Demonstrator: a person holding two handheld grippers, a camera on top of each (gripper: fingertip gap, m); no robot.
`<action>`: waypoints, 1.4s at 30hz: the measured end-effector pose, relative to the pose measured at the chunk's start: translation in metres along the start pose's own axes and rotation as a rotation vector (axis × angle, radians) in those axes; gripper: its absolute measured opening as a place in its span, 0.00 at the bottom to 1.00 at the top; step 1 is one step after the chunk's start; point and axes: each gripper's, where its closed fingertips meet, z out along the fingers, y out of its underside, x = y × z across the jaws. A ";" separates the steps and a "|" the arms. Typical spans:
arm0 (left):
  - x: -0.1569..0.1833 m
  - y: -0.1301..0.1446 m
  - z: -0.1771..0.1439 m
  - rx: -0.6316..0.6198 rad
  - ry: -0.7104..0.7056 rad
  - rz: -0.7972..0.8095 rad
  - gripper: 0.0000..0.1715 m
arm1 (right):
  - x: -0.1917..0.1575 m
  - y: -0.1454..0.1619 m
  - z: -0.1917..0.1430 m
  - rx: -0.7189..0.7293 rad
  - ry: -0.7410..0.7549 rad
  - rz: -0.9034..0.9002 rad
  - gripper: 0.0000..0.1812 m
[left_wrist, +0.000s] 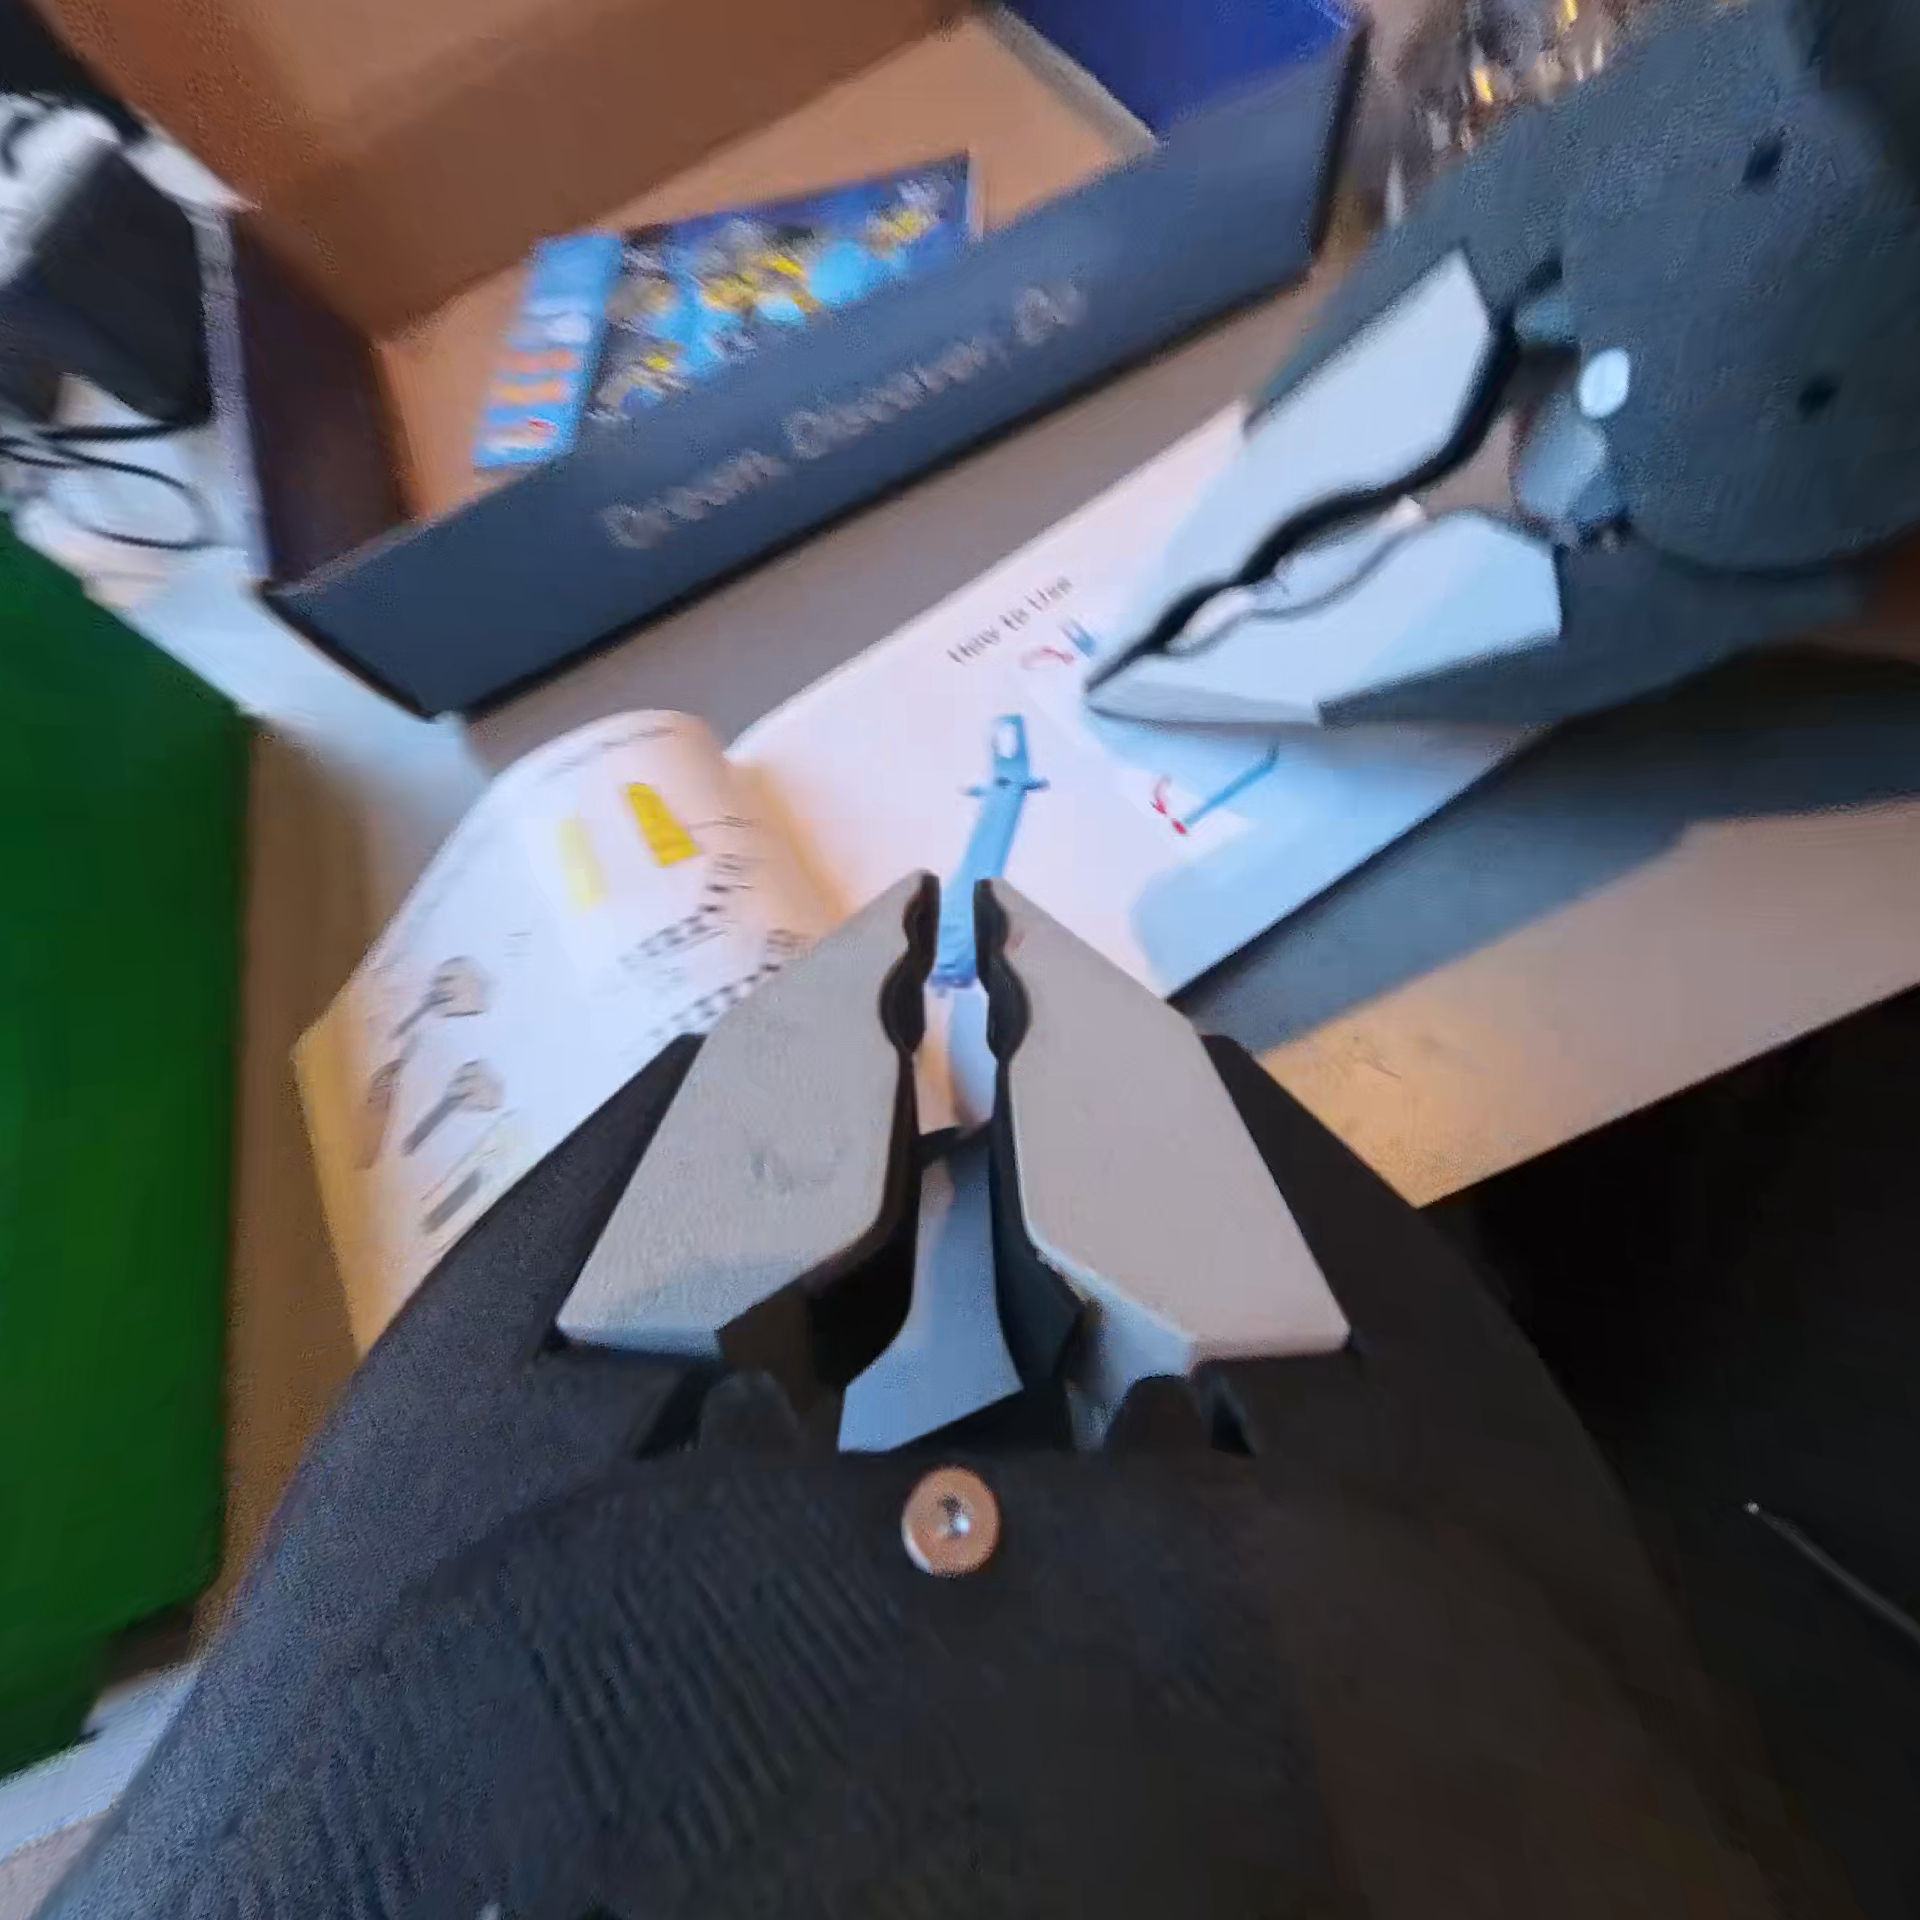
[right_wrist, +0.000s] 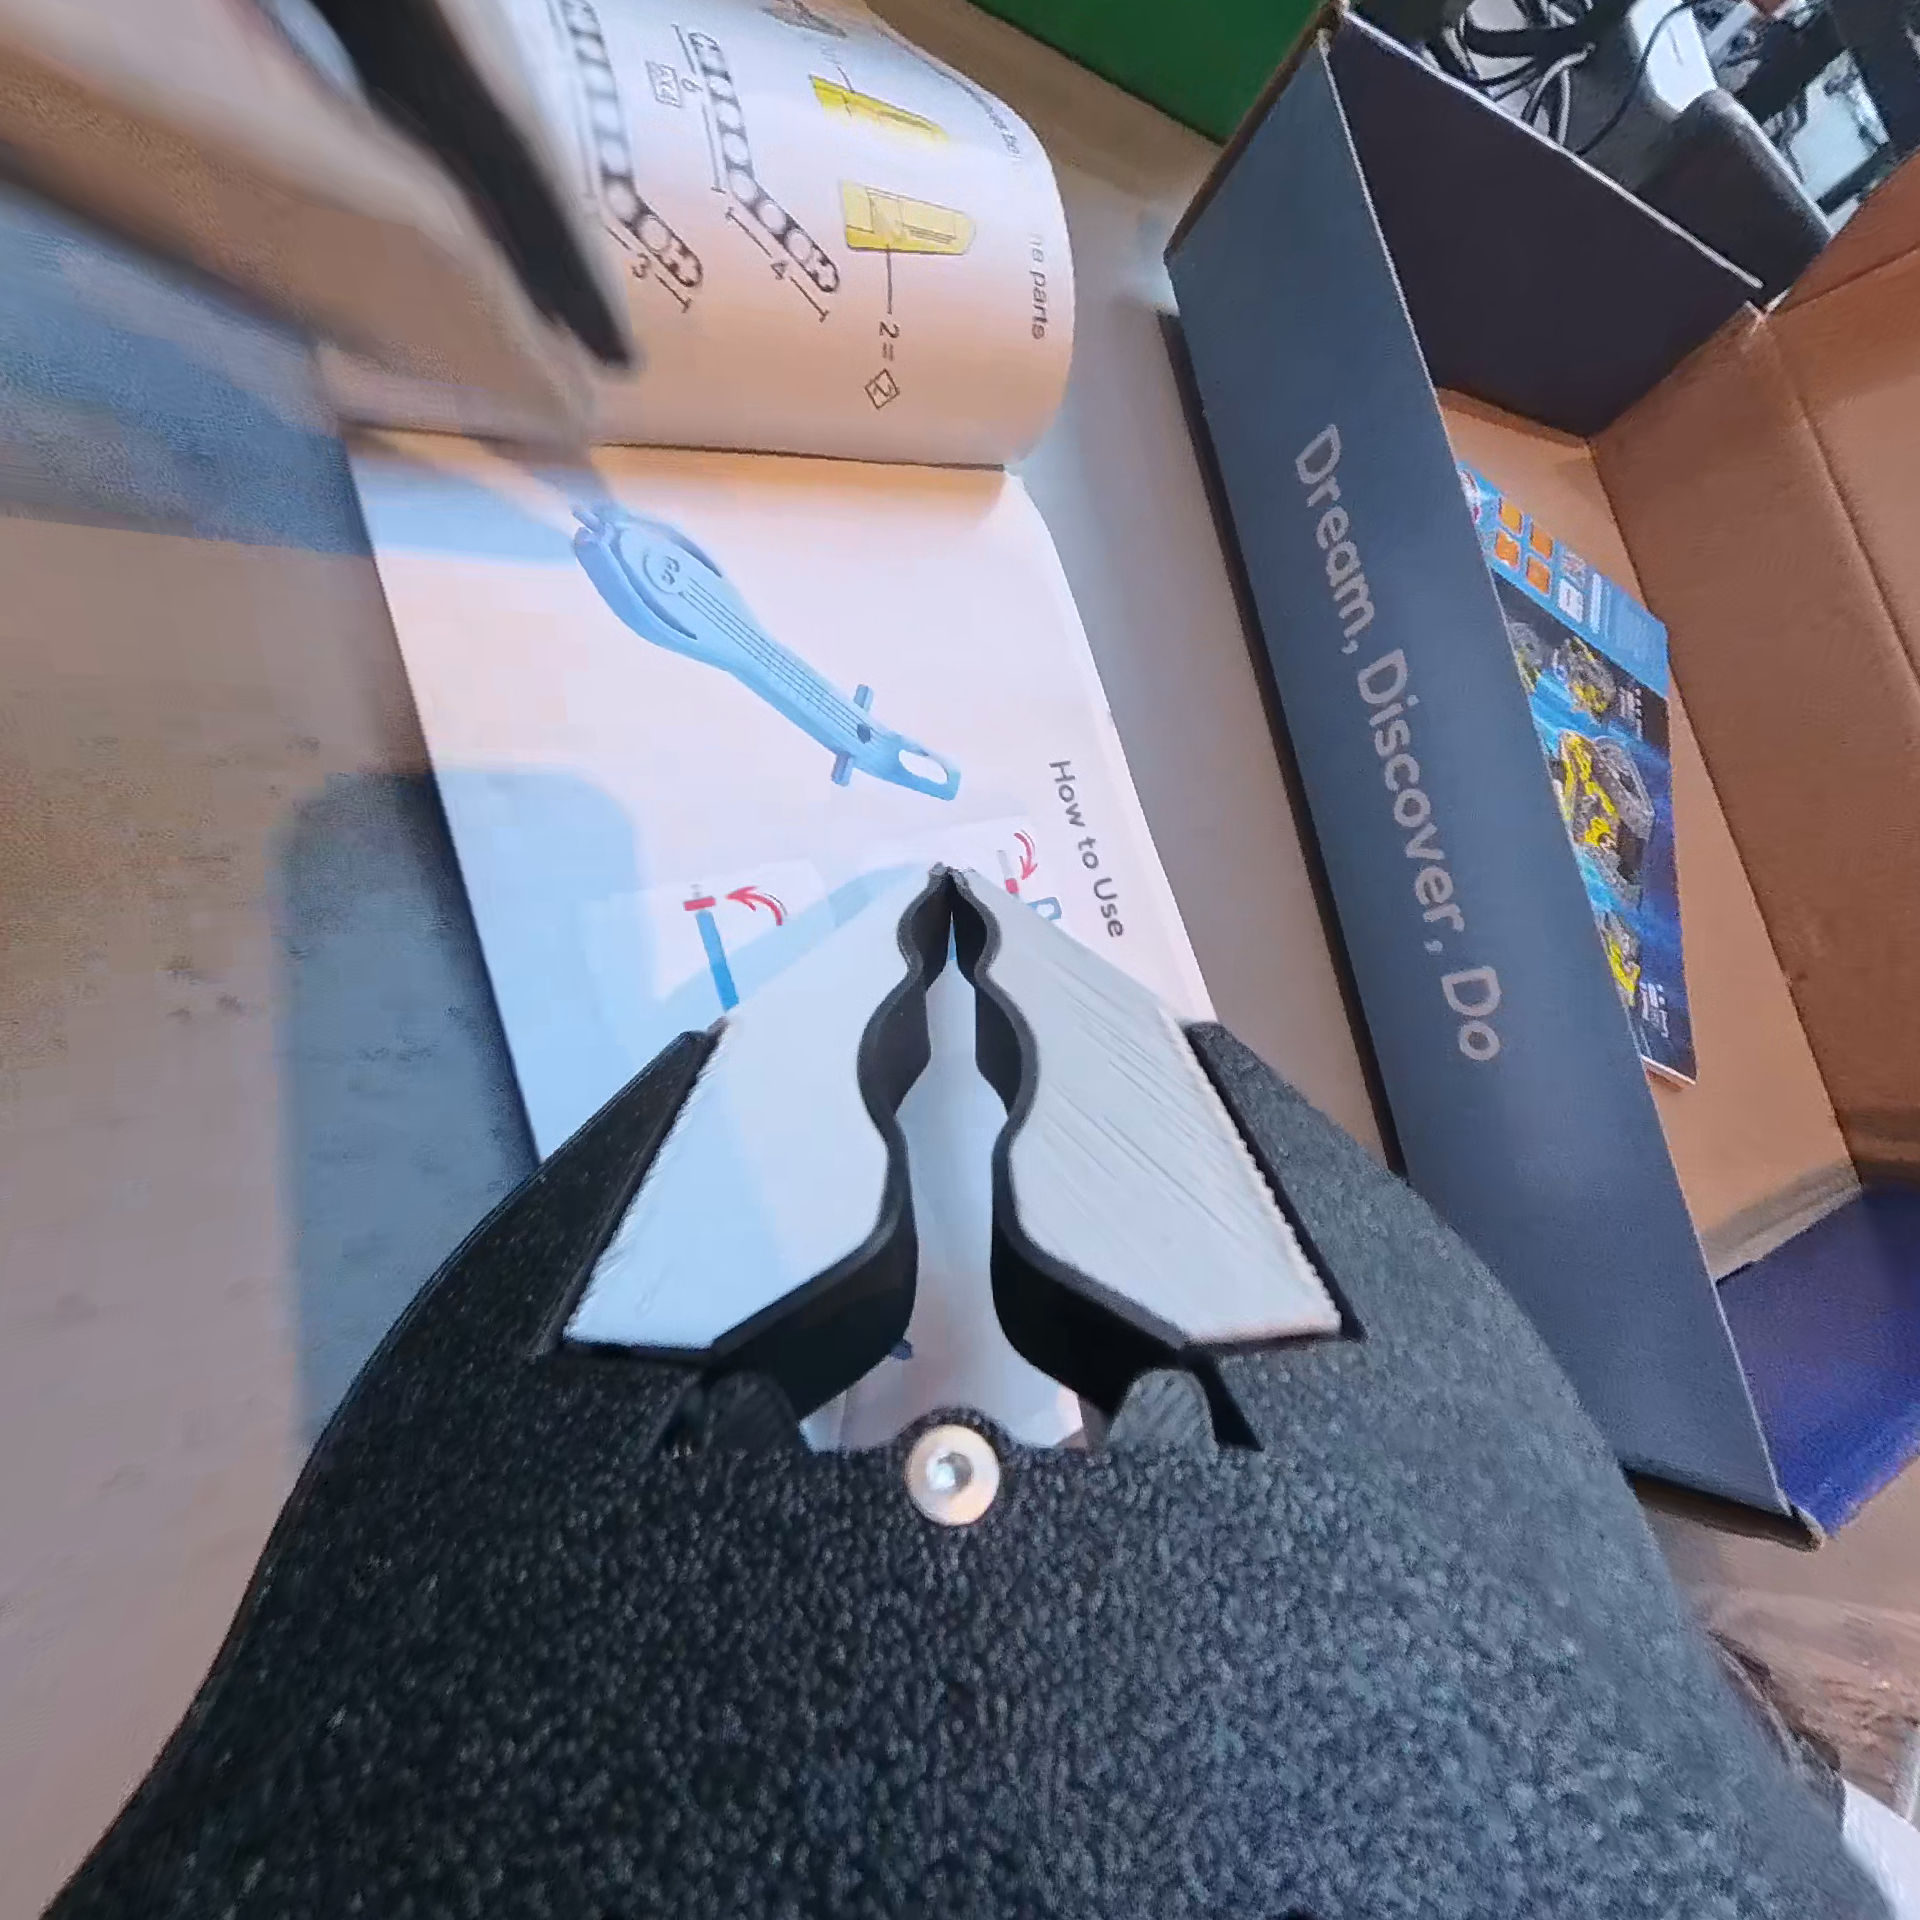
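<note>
An open instruction booklet (left_wrist: 883, 790) lies on the light table (left_wrist: 1558, 966); its left page curls up. My left gripper (left_wrist: 953, 885) hovers over the booklet's middle, jaws all but shut with a narrow slit at the tips, holding nothing. My right gripper (right_wrist: 942, 873) is shut, tips together, resting on the booklet's right page (right_wrist: 831, 623) near its outer edge. It also shows in the left wrist view (left_wrist: 1101, 691), at the upper right. The left gripper appears blurred at the top left of the right wrist view (right_wrist: 468, 208).
A dark blue open box (left_wrist: 831, 436) stands beyond the booklet, with a colourful leaflet (left_wrist: 727, 301) inside; both show in the right wrist view (right_wrist: 1403, 727), (right_wrist: 1590, 779). A green block (left_wrist: 104, 1039) is at the left. The table edge (left_wrist: 1558, 1143) drops off at the right. My hands' fingertips stand some 9 cm from each other. To the green block (left_wrist: 104, 1039): left tips about 20 cm, right tips about 25 cm.
</note>
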 end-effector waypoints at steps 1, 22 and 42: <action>0.003 0.009 0.009 -0.040 -0.002 0.026 0.02 | 0.001 0.001 0.000 -0.003 0.005 0.005 0.00; -0.041 0.023 0.044 -0.042 -0.055 -0.014 0.00 | -0.003 0.001 -0.010 0.029 -0.105 0.123 0.00; 0.056 0.025 0.027 -0.086 0.309 0.255 0.18 | 0.003 -0.012 -0.020 0.134 -0.153 0.232 0.04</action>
